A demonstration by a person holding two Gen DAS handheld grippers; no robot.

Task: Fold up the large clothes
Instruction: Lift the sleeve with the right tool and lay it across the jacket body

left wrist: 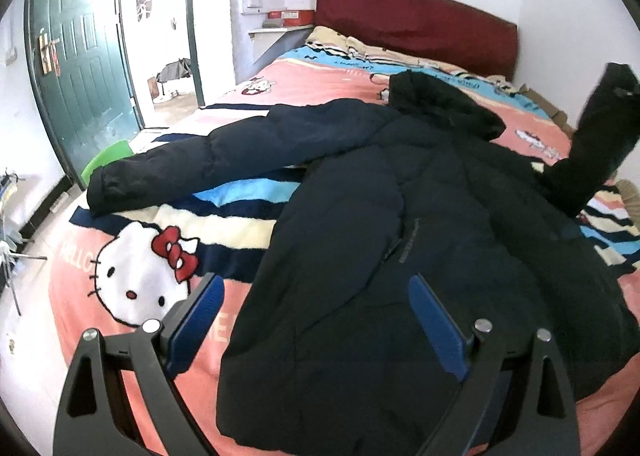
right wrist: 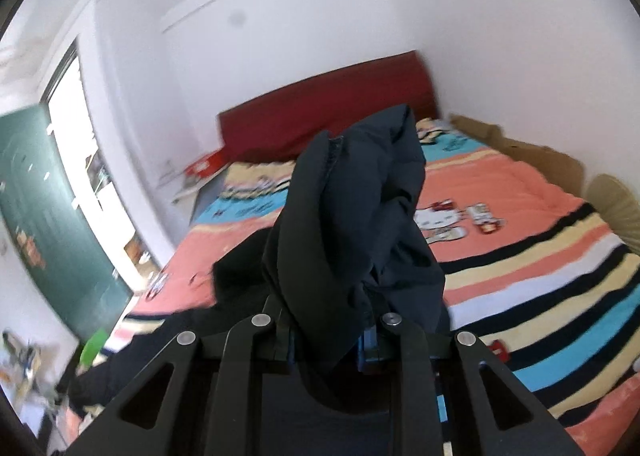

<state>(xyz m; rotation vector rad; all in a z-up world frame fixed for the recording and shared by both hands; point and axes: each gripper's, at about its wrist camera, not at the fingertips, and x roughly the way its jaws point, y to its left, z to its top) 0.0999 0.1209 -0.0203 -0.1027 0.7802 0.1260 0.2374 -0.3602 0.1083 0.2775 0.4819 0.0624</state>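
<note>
Dark puffer jacket [left wrist: 400, 256] lies spread on the bed [left wrist: 280, 76], hem at the near edge, hood toward the headboard [left wrist: 412, 22]. Left sleeve [left wrist: 224, 148] stretches flat toward the bed's left edge, by the door side.

Right gripper [right wrist: 328, 340] is clamped on the right sleeve [right wrist: 352, 208], cuff end bunched above the jaws and held up off the bedspread; the left wrist view shows that sleeve standing near the bed's right edge.

Left gripper [left wrist: 316, 320] has fingers apart, holding nothing, over the hem.

Handling, my read: padded and bulky, soft, moderate weight, shell likely slick. It springs back, so folds need pressing down. Thin pinches may slip; grab cuffs, hem seam or shoulder seam where fabric is doubled. Take the left sleeve at the cuff.
</note>
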